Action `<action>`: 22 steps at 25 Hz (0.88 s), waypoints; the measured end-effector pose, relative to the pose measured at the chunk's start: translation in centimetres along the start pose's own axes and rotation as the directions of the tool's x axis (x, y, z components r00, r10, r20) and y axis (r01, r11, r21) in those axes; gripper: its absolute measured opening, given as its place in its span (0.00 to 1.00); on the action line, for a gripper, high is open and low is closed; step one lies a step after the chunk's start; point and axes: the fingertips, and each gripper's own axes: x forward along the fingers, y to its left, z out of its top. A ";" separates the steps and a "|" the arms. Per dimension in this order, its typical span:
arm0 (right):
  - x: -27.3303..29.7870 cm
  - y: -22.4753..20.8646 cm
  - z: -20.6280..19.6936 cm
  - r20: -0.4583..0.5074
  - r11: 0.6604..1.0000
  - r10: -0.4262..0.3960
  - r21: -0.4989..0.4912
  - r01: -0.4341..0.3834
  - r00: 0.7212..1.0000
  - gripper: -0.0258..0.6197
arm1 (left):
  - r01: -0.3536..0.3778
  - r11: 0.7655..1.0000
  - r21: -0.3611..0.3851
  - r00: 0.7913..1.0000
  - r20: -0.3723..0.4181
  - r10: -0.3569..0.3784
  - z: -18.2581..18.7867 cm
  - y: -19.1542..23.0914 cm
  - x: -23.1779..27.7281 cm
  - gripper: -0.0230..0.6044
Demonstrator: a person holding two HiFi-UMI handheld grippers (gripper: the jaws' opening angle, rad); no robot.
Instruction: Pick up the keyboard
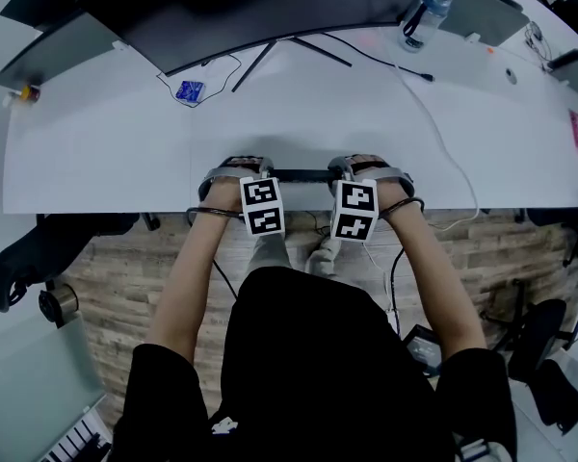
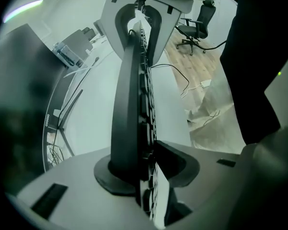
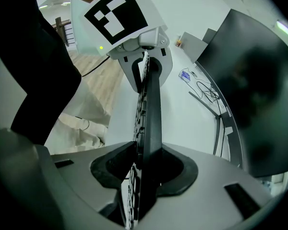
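Black keyboard [image 1: 303, 173] stands on its long edge over the near rim of the white table [image 1: 106, 152]; whether it touches the table cannot be told. The left tool [image 2: 146, 164] clamps one end and the right tool [image 3: 146, 161] the other, their jaws pressed against its back and key side.

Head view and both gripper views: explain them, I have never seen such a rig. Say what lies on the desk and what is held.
A person holds a tool with a two-jaw claw in each hand. The head view looks down from a camera on the head; the other two come from cameras on the claws. The left claw and right claw each clamp a black keyboard, turned on edge, at the front of the white desk. On the desk stand a monitor and a water bottle.
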 end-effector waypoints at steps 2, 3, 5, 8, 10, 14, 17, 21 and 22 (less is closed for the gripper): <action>0.0 0.1 0.0 0.005 1.000 0.007 0.005 -0.007 1.000 0.25 | 0.000 1.000 0.002 1.000 -0.002 0.000 0.0 -0.1 0.0 0.25; 0.0 0.1 0.0 0.008 1.000 0.010 0.010 -0.010 1.000 0.25 | -0.002 1.000 0.002 1.000 -0.003 0.002 0.0 -0.1 0.0 0.25; -0.1 0.2 0.0 0.015 1.000 0.009 0.025 -0.009 1.000 0.25 | -0.007 1.000 0.003 1.000 -0.004 0.007 0.0 -0.1 0.0 0.24; -0.3 0.3 -0.3 0.011 0.999 0.013 0.052 -0.013 1.000 0.25 | -0.006 1.000 0.003 1.000 -0.006 0.006 0.0 -0.2 0.0 0.24; -0.4 0.2 -0.8 -0.003 0.997 0.028 0.074 -0.027 1.000 0.25 | -0.005 1.000 0.002 1.000 -0.006 0.005 0.0 -0.1 0.0 0.24; -0.8 0.2 -2.7 -0.034 0.993 0.053 0.111 -0.049 0.998 0.27 | -0.008 1.000 0.005 1.000 -0.003 0.008 0.0 -0.1 0.0 0.24; -0.5 0.3 -4.3 -0.065 0.989 0.074 0.129 -0.065 0.995 0.27 | -0.009 1.000 0.004 1.000 -0.003 0.009 0.0 0.0 0.0 0.24; 0.5 0.6 -5.2 -0.082 0.987 0.093 0.139 -0.081 0.992 0.27 | -0.009 1.000 0.004 1.000 -0.005 0.009 0.0 -0.1 -0.1 0.24; 0.8 0.7 -5.3 -0.085 0.987 0.094 0.139 -0.082 0.992 0.27 | -0.011 1.000 0.005 1.000 -0.006 0.011 0.0 -0.1 -0.1 0.24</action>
